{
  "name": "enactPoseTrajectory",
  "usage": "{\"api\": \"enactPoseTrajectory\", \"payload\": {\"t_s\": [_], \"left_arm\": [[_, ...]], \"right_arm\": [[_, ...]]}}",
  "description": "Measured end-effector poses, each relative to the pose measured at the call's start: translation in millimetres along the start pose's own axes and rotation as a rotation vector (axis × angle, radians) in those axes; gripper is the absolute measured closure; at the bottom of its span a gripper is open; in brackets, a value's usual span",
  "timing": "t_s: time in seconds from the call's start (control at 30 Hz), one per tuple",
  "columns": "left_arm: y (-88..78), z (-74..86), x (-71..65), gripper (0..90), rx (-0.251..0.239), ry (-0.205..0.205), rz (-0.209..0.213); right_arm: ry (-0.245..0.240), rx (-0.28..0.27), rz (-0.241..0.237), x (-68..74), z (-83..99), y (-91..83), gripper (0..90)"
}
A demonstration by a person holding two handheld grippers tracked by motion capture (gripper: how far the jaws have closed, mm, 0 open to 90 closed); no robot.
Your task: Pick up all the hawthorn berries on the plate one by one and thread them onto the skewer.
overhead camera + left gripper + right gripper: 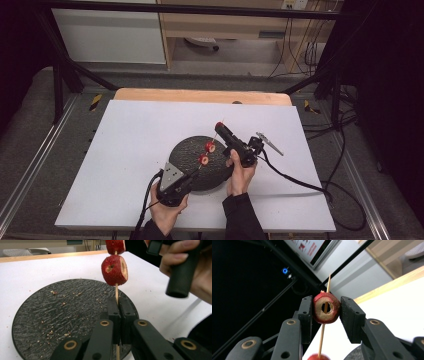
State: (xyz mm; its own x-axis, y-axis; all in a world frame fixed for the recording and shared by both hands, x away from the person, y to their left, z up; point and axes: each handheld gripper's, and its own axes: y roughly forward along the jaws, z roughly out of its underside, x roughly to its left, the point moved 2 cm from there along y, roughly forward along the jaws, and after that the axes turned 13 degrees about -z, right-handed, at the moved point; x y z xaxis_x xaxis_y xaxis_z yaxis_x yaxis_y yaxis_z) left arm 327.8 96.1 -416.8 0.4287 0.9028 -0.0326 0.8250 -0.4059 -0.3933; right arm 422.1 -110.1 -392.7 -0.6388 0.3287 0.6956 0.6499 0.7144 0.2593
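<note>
A thin wooden skewer (197, 168) slants over the round black plate (182, 150). My left gripper (192, 175) is shut on its lower end, the jaws pinched together around the stick (116, 291). Two red cored fruits (203, 159) (210, 147) are threaded on it; the nearer fruit (114, 270) hangs just above the left jaws. My right gripper (220, 127) is shut on a third cored fruit (325, 308), with the skewer tip (328, 282) passing through its hole. Below it, another fruit (317, 357) shows on the stick.
Crumbs are scattered on the plate (50, 315). A silvery metal tool (270, 143) lies on the white board (125, 150) right of the right hand. A black cable (300, 181) trails off to the right. A wooden edge (200, 95) runs behind the board.
</note>
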Motion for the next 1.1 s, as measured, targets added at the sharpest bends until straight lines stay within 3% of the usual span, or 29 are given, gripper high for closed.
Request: {"api": "enactPoseTrajectory", "payload": {"t_s": [0.23,0.6,0.7,0.9,1.1], "left_arm": [[6.4,-2.1,2.2,88.6,0.015,0.0,0.005],[6.0,-2.1,5.5,88.6,0.02,-0.002,0.032],[5.1,-2.1,8.4,88.6,0.024,-0.005,0.034],[3.4,0.1,17.5,88.6,0.034,0.0,0.022],[0.6,3.0,27.2,88.6,0.047,0.013,0.031]], "right_arm": [[-0.01,0.041,-0.001,-0.1,11.9,-2.3,63.8],[-0.041,0.087,0.001,1.7,12.1,-4.9,62.8],[-0.054,0.114,0.008,2.0,9.7,-5.8,56.1],[-0.125,0.198,0.028,2.9,2.0,-10.3,44.3],[-0.212,0.321,0.06,0.1,-4.3,-17.6,27.9]]}}
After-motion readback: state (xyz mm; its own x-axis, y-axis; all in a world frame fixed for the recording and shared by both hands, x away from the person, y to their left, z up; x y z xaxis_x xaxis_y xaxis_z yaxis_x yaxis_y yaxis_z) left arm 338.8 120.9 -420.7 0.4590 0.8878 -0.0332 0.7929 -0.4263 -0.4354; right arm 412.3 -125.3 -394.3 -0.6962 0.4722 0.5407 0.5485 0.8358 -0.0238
